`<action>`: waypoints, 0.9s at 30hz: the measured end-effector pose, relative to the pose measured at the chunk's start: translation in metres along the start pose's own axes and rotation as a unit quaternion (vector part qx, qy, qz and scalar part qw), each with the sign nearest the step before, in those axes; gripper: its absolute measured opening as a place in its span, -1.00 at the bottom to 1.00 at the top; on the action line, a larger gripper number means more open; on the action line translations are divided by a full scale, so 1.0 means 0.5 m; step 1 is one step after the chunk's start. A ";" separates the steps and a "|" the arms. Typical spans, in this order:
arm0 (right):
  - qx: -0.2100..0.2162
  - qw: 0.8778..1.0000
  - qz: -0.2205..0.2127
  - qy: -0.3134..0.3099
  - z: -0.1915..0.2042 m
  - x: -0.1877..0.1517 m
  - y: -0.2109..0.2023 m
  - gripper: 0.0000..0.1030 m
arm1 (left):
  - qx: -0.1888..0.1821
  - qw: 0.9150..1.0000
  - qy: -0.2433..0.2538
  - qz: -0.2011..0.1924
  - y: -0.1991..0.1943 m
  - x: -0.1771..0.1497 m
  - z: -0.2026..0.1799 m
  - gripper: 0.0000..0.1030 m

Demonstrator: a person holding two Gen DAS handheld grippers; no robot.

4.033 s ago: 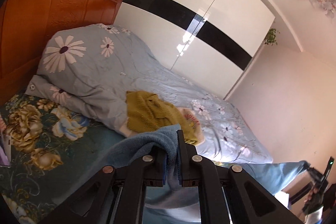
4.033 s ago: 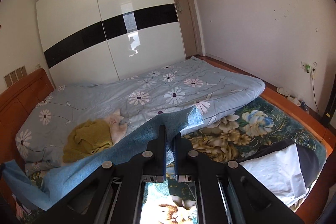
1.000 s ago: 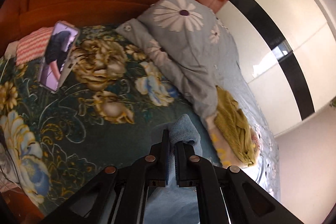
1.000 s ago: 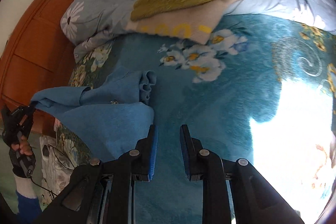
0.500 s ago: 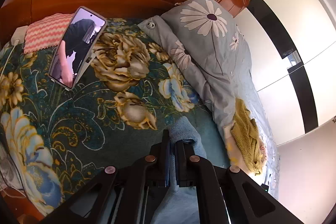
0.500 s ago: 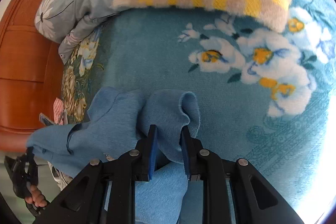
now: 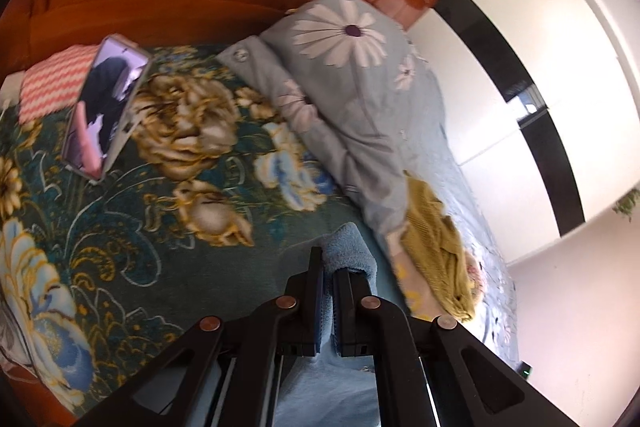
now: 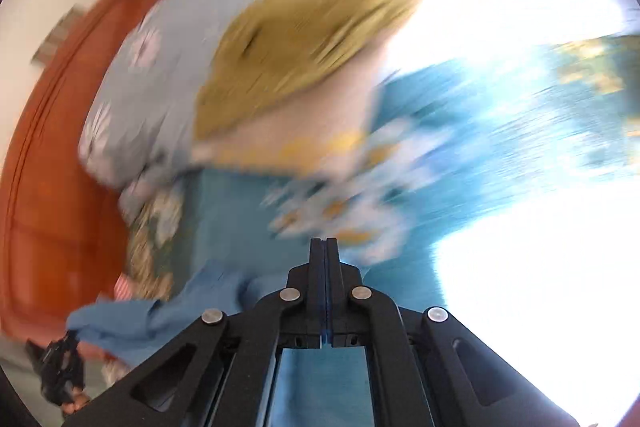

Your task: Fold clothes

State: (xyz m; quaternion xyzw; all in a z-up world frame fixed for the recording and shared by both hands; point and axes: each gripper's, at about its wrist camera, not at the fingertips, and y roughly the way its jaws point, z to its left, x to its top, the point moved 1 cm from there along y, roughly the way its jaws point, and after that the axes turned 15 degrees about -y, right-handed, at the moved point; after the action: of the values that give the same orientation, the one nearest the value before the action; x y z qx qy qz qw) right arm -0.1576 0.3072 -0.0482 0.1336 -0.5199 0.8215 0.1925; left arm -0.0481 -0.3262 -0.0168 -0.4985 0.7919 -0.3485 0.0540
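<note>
My left tool (image 7: 328, 267) clamps fold of blue garment (image 7: 348, 247), cloth bunched just ahead of tips above floral bedspread (image 7: 120, 247). My right tool (image 8: 325, 245) has jaws pressed together; nothing visible between tips. Right view blurred. Garment trails left of right tool toward left tool. Yellow sweater (image 7: 436, 239) ahead-right of left tool, phone (image 7: 106, 111) far ahead-left.

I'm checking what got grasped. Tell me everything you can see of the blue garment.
The blue garment is soft, fleecy-looking light-blue cloth. In the left wrist view a rounded fold of it sticks up between the left tongs, pinched there, with more cloth running down under them. It lies over the dark floral bedspread. In the blurred right view it trails, crumpled, to the lower left; the right tongs look shut.
</note>
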 end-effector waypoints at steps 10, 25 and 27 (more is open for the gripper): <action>-0.064 0.998 -0.015 0.024 -0.168 -0.046 -0.163 -1.00 | -0.016 1.000 0.000 0.009 -0.001 -0.033 -0.037 -0.92; 0.030 0.989 0.136 0.045 0.051 -0.096 0.231 -0.24 | 0.014 0.999 -0.043 0.016 0.024 -0.007 0.065 -0.92; 0.033 0.987 0.141 0.071 0.057 -0.108 0.257 -0.24 | 0.018 0.998 -0.052 0.019 0.031 -0.005 0.082 -0.92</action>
State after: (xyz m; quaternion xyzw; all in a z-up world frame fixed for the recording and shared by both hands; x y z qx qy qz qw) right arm -0.1676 0.2221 -0.1620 0.0071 -0.4909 0.8647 0.1066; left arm -0.0407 -0.3405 -0.0575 -0.4999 0.7910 -0.3351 0.1101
